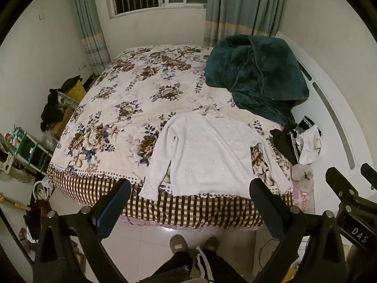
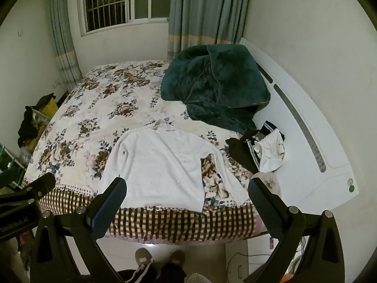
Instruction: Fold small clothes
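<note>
Though spread flat, white sweater (image 1: pixel 207 155) unfolded

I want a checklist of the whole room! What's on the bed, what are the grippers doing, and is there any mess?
Surface: floral bedspread, checked edge.
Job's things: white sweater spread flat near the bed's front edge, sleeves out.
Clutter: green blanket heaped; dark and white clothes piled at the right.
Grippers: left gripper and right gripper open, empty, above the floor before the bed.
Cables: thin cord on the floor.
Surroundings: barred window, curtains, boxes by the left wall.
</note>
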Motion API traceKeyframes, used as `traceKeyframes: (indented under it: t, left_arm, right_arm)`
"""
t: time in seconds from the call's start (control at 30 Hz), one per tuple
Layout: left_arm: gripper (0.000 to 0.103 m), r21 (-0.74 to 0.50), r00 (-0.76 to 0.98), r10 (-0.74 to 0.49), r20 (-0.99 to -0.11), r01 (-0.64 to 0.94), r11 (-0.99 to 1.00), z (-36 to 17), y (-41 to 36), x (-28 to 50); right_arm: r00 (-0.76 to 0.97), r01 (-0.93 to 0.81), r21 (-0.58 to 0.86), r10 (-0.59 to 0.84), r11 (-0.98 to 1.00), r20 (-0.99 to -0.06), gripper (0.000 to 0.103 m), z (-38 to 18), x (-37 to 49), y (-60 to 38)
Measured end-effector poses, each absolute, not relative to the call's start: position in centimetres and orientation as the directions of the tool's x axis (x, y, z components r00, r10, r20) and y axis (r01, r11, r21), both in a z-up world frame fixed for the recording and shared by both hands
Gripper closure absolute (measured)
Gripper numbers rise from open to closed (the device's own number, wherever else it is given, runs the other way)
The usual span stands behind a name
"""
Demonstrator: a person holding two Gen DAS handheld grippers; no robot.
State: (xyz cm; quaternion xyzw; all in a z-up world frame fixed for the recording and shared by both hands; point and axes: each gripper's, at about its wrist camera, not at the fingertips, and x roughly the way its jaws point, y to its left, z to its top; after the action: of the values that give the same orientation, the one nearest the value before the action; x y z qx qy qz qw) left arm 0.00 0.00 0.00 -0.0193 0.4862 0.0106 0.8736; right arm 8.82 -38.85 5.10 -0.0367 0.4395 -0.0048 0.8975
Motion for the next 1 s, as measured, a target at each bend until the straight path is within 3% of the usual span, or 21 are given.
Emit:
traceKeyframes:
  t: [1.0]
  left_arm:
    - [0.0,-0.021,0.557,0.01,-0.83,-0.05,0.999,2.6,-0.6,-0.2]
  right_arm:
    - [0.638,-0.041,-0.091,-0.044,0.995,-0.769,0.0,7.0,8.1,-38.5]
